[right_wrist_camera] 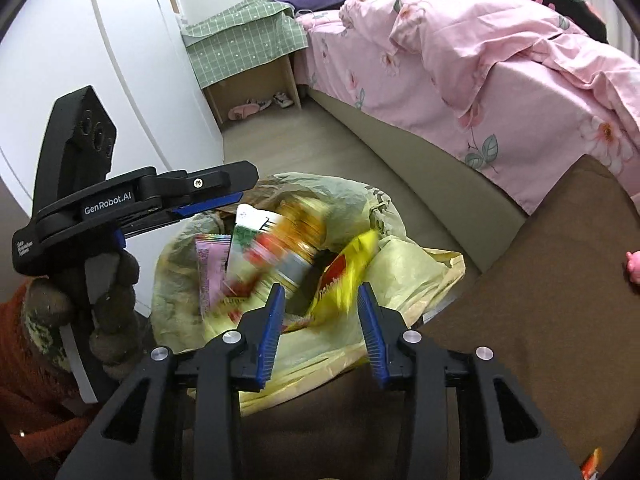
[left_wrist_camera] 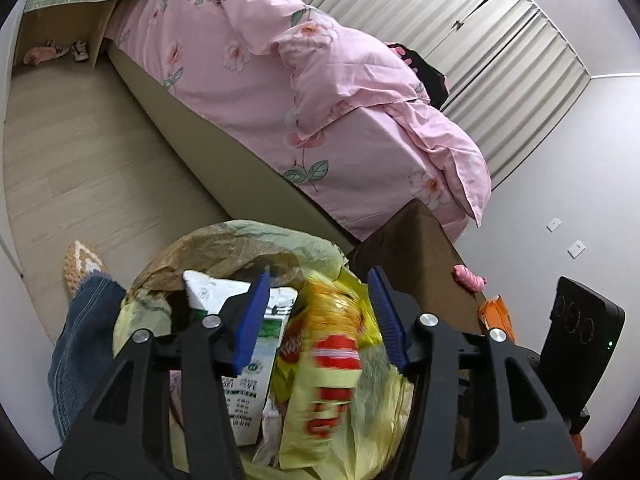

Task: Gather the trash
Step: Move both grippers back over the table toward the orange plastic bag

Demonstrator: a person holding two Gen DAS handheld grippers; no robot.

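While both spread, left claw [left_wrist_camera: 316, 280] and right claw [right_wrist_camera: 320, 294] above bag [right_wrist_camera: 400, 264]: risk of falling yellow wrapper [right_wrist_camera: 348, 272] missing, bag slumping unheld.

Your left gripper [left_wrist_camera: 318, 316] and right gripper [right_wrist_camera: 320, 334] are matte black plastic frames with triangular cut-outs, round silver pivot screws and ribbed blue pads on the jaws. White "GenRobot.AI" lettering runs along the left one's side. You wear a dark brown knitted glove [right_wrist_camera: 116, 300], an orange sleeve [right_wrist_camera: 24, 320], blue denim jeans [left_wrist_camera: 82, 344] and a beige knitted slipper [left_wrist_camera: 82, 266].
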